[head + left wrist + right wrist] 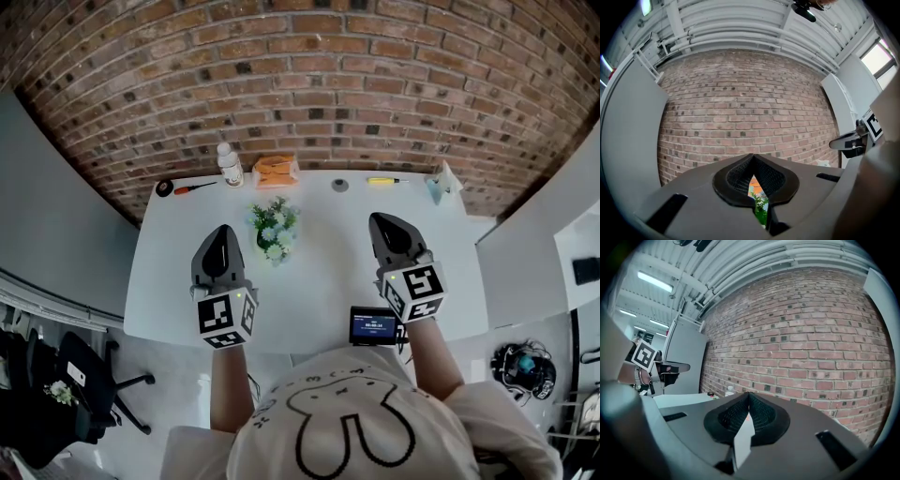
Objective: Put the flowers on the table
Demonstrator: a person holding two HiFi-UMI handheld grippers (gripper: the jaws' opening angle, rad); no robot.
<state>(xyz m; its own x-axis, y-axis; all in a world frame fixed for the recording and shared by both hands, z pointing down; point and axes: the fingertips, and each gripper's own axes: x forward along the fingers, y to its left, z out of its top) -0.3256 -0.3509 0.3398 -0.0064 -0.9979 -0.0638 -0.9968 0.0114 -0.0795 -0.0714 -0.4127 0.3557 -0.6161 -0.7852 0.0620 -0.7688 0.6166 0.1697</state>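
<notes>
White table (319, 272) is carrying everything here. Flowers (274, 230), a small bunch of pale blooms with green leaves, are sitting on it left of centre, between the two grippers and much nearer the left one. Left gripper (223, 231) is hovering just beside the flowers, on their left; can't tell from the head view if it's touching them. Its fingers are pressing together at the tips with nothing between them. In the left gripper view the flowers' green is showing through a thin slit lower down. Right gripper (381, 219) is hanging over the table's right half, well apart from the flowers, fingers likewise lying together and gripping nothing.

Along the far edge, by the brick wall (309, 84), things are lying in a row:
- a black tape roll (164, 187)
- a red-handled screwdriver (195, 187)
- a white bottle (229, 164), standing upright
- an orange pack (276, 171)
- a small grey disc (339, 185)
- a yellow pen-like tool (382, 180)
- a pale crumpled thing (441, 183), at the right corner

A small screen device (373, 325) is sitting at the near edge, by the person's right wrist.
</notes>
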